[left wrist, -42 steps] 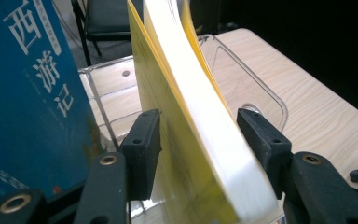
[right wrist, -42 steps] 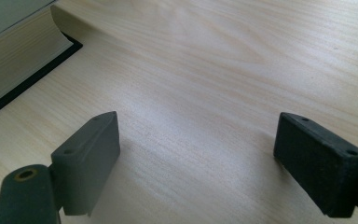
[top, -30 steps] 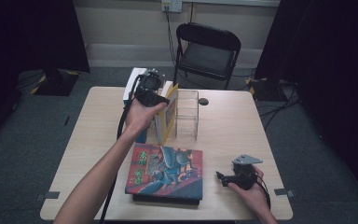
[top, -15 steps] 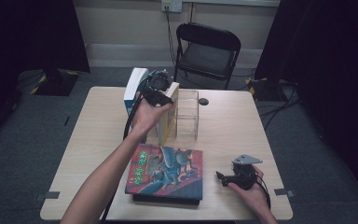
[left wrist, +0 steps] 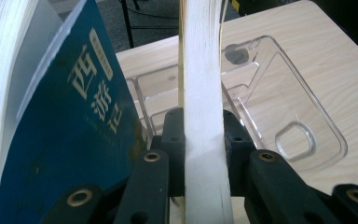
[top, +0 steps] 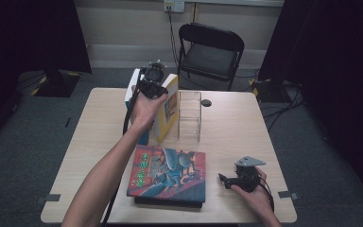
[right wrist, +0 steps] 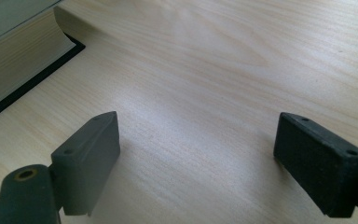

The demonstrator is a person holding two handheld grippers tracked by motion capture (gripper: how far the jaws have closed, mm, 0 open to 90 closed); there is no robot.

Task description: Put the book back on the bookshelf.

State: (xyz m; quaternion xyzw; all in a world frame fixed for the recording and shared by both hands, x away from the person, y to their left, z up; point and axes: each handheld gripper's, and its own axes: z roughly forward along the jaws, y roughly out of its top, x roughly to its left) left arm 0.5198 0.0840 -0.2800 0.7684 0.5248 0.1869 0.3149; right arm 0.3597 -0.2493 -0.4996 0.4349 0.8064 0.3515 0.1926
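— Yellow-edged book [top: 170,106]: where?
— Upright at the far side of the counter [top: 94,142], just left of the clear acrylic stand [top: 189,115]; top edge clamped in the left gripper [top: 152,89]; seen in the left gripper view as a white block of pages [left wrist: 204,93] squeezed between the two black pads; jaws just closed down onto it, grasping firmly.
— Next to it?
— Blue-covered book [left wrist: 70,140] with pale lettering, leaning close on the pages' left side in the left gripper view, standing just left of the held book [top: 133,92] from above; clear stand [left wrist: 279,112] behind, on the light wood.
— Nearer the person?
— Large illustrated book [top: 168,172] lying flat on a dark volume beneath, at the near middle of the counter, well apart from the upright ones.
— Other hand?
— Right gripper [top: 223,179] low at the near right of the counter, beside the flat stack; jaws released, spread wide over bare wood in the right gripper view [right wrist: 196,154]; nothing between them; corner of the stack's page edges [right wrist: 18,60] at upper left there.
— Beyond the counter?
— Black folding chair [top: 211,52] at the far edge; small dark round thing [top: 206,102] near the stand.
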